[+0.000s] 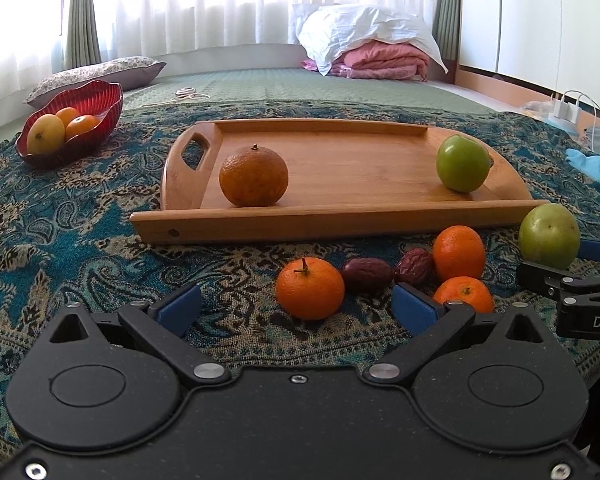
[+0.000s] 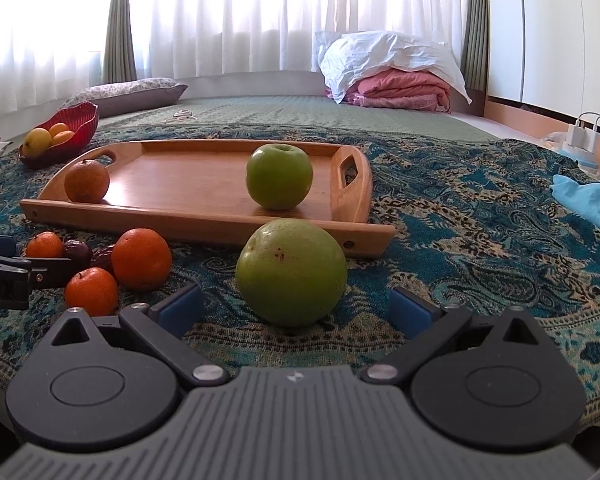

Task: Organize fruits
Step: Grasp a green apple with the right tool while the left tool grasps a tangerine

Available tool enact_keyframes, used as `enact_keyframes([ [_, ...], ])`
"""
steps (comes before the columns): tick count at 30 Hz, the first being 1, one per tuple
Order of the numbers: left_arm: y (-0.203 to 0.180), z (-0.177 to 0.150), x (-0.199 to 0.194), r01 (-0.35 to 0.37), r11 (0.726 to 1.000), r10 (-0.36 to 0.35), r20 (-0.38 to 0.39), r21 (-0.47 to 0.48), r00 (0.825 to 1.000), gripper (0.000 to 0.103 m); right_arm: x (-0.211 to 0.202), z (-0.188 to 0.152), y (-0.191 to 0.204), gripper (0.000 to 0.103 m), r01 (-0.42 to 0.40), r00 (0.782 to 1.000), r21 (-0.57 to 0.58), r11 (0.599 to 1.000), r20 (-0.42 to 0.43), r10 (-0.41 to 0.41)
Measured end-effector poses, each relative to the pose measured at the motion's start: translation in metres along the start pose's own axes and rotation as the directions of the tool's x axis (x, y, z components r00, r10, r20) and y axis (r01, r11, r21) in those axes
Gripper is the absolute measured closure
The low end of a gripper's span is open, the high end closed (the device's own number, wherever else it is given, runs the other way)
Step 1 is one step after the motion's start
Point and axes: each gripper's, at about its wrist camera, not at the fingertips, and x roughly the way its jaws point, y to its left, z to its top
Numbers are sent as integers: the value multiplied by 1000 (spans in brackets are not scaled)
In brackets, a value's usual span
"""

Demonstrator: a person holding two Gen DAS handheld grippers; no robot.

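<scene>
Both claws are low over the patterned cloth (image 2: 480,240), and both stand spread wide with nothing between the pads. My right claw (image 2: 296,308) is lined up on the big green apple (image 2: 291,272), which sits on the cloth just in front of the wooden tray (image 2: 204,224), near its right corner. My left claw (image 1: 296,308) faces a small mandarin (image 1: 310,288) with its stem up; beside it lie two wrinkled red dates (image 1: 367,275), and two more mandarins (image 1: 458,253) are bunched just to the right of those.

On the tray already: a dull orange (image 1: 254,176) at the left end and a second green apple (image 1: 463,164) at the right end. The red bowl (image 1: 100,96) far left holds yellow and orange fruit.

The apple looks firm, smooth and fairly heavy, so I judge it could slip or roll. I'd close across its widest middle, pads level, with a steady squeeze. The mandarin looks light and soft-skinned; gentle pressure at its equator, or it bruises. The dates are small and low, awkward to pinch, and they sit close against their neighbours.
</scene>
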Motion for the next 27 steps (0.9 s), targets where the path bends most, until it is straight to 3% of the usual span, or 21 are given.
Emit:
enact_keyframes([
  [4,1,0,-3,6,1000,-6,9,-10,1000,19,-1,1,2,0,-16,1000,3,1000,5,16],
  [9,2,2,-4,18,1000,-17,10,-20,1000,42,-1,3,5,7,-23,1000,-5,1000,8,23],
  [11,3,3,-3,29,999,-29,4,-27,1000,56,0,4,6,13,-24,1000,-7,1000,8,24],
  [12,4,3,-3,35,999,-35,2,-30,999,59,0,4,6,15,-24,1000,-6,1000,6,24],
  [14,5,3,-3,53,998,-53,5,-34,999,71,2,5,7,28,-10,1000,-9,1000,4,10],
  [17,4,4,-4,50,998,-50,8,-37,999,71,5,5,8,42,32,999,-23,999,-1,-32],
  [27,1,35,-17,32,999,-31,91,-11,995,71,-2,23,-3,44,-12,998,81,997,63,7],
])
